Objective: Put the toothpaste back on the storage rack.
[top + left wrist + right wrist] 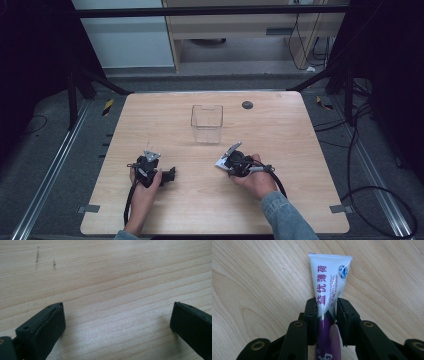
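My right gripper (pixel 326 305) is shut on a white and purple toothpaste tube (pixel 329 282), whose flat crimped end points away over the wood. In the high view that right gripper (pixel 227 161) sits low over the table's front right, the tube (pixel 222 162) poking out to its left. My left gripper (pixel 171 176) rests at the front left, held in a hand. Its jaws stand wide apart in the left gripper view (pixel 117 322), with bare wood between them. A clear plastic box (pixel 206 123) stands upright at the table's middle, beyond both grippers.
A small dark round disc (pixel 247 105) lies near the table's far edge (pixel 210 93). Cables trail from both grippers toward the front edge. Black frame legs and floor cables (pixel 370 190) surround the table.
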A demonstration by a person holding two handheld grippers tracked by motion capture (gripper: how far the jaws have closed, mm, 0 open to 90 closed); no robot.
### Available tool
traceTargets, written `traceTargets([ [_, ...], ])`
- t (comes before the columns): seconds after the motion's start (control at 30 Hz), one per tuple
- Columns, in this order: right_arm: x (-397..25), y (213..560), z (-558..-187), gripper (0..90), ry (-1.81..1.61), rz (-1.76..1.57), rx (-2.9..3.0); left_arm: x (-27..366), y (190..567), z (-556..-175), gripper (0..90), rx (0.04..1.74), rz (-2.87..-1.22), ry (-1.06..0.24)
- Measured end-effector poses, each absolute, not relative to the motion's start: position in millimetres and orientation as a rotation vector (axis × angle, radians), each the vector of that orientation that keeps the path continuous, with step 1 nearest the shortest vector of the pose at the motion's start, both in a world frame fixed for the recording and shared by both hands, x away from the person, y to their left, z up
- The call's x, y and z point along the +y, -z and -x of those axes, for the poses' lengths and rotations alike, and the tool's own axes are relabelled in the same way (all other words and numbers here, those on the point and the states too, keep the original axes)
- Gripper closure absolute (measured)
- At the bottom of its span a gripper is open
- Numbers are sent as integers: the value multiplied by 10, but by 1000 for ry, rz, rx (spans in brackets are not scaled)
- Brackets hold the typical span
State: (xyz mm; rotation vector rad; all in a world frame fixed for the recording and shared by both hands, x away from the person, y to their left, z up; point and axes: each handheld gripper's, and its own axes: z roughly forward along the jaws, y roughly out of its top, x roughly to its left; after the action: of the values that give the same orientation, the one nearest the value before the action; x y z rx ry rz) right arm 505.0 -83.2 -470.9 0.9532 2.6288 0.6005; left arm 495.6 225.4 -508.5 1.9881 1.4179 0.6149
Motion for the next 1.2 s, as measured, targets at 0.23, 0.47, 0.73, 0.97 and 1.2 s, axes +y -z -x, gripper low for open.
traceTargets([
  [0.23, -832, 4681, -5117, 741, -566, -988, 2665, 2254, 5085, -4956, 0, 1418, -1988, -615],
  [0.47, -833, 4677, -5145, 746, -551, -1006, 2677, 2249, 5086, -4957, 0, 1414, -1990, -613],
  [0.73, -838, 4672, -5153, 758, -555, -1025, 2678, 2249, 5086, -4957, 0, 1414, -1990, -613],
  [0.97, -858, 4658, -5166, 782, -567, -1060, 2674, 2249, 5085, -4957, 0, 1415, -1990, -613],
  [1.2, -856, 4641, -5156, 792, -564, -1090, 2667, 2249, 5086, -4957, 0, 1414, -1989, -613],
])
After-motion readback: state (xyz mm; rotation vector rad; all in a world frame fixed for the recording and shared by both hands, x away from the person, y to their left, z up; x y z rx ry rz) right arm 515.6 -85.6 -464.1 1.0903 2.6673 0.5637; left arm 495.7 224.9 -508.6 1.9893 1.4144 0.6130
